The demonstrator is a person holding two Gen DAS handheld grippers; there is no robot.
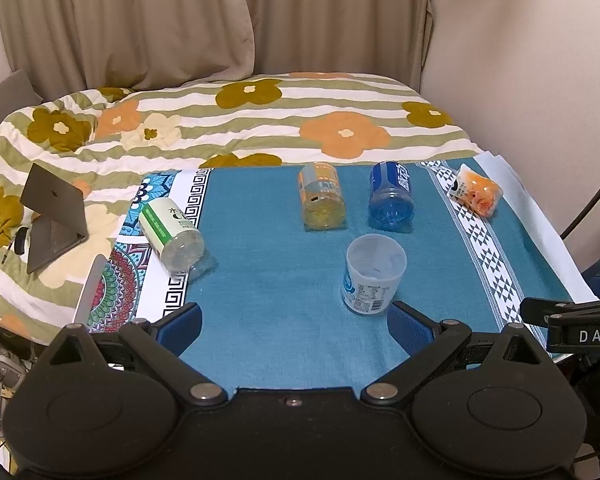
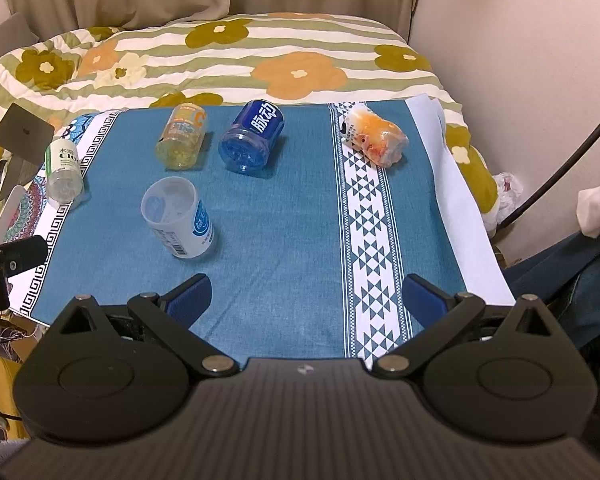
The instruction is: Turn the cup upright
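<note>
Five containers sitting on a cloth spread over the foot of a bed

An upright cup (image 1: 374, 274) (image 2: 179, 216) is standing nearest on the cloth (image 1: 268, 264) (image 2: 284, 216); behind it two bottle halves (image 1: 322, 194) (image 2: 182, 136) and (image 1: 392, 194) (image 2: 252, 136) are lying side by side; a fourth container (image 1: 171, 234) (image 2: 63, 176) is lying well apart to the left, near a propped laptop (image 1: 54, 216) (image 2: 22, 136) on the bed (image 1: 260, 120) (image 2: 260, 56); a fifth container (image 1: 477, 192) (image 2: 376, 136) is lying far right; both grippers (image 1: 294, 326) (image 2: 306, 300) are hovering at the near edge.
</note>
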